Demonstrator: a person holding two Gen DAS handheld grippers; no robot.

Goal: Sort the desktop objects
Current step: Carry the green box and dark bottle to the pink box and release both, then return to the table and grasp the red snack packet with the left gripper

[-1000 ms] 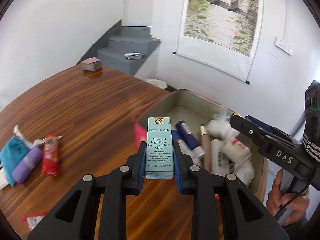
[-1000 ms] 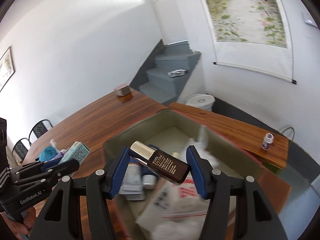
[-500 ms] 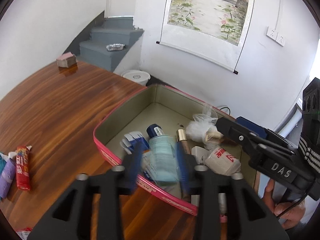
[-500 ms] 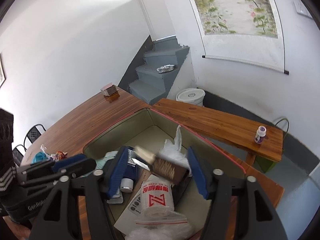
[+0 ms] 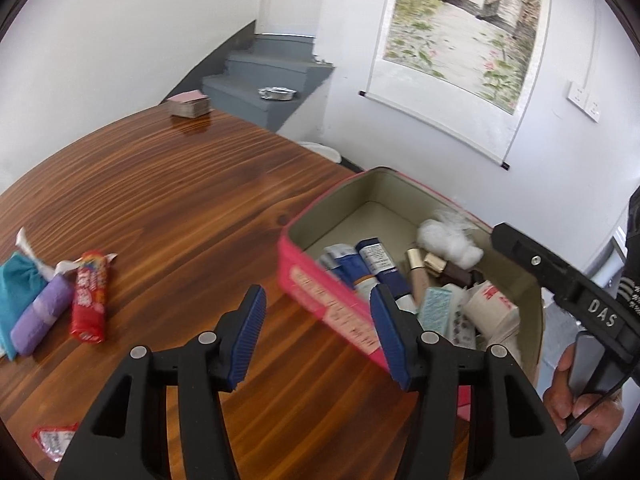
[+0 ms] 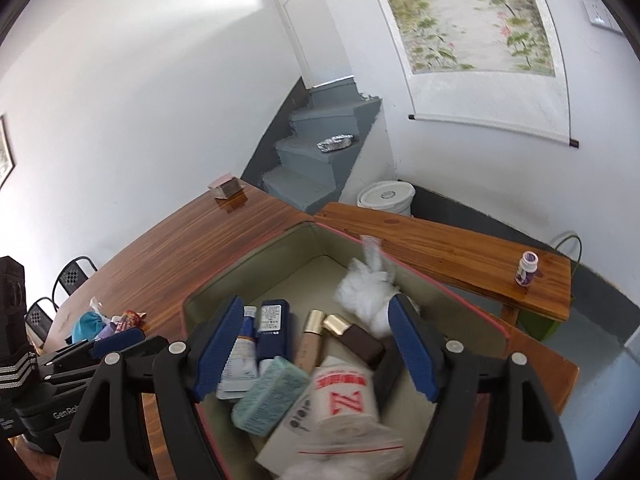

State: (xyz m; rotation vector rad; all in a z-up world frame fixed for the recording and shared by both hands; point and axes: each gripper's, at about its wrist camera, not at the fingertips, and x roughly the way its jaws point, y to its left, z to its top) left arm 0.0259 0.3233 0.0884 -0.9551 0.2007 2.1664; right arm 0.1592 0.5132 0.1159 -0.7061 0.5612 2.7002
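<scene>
Pink-walled tin box (image 5: 320,292) sits at the desk's (image 5: 180,208) right edge, beige inside; in it lie a teal carton (image 6: 268,396), a brown bottle with gold cap (image 6: 356,338), a beige tube with gold cap (image 6: 310,340), navy tubes (image 6: 272,332), a white roll with red print (image 6: 344,392), white fluffy wad (image 6: 366,292); left gripper (image 5: 318,334) released, jaws opening, nothing between the blue pads, hanging over the box's near wall and bare wood; right gripper (image 6: 316,348) released too, jaws opening, hanging above the box contents, gripping nothing; the hand (image 5: 576,404) on the right gripper's handle shows at the left view's right edge; near the desk's left edge lie a red snack packet (image 5: 89,296), purple roll (image 5: 42,314), teal pouch (image 5: 18,292), touching side by side; card stack (image 5: 188,102) at the far edge.
</scene>
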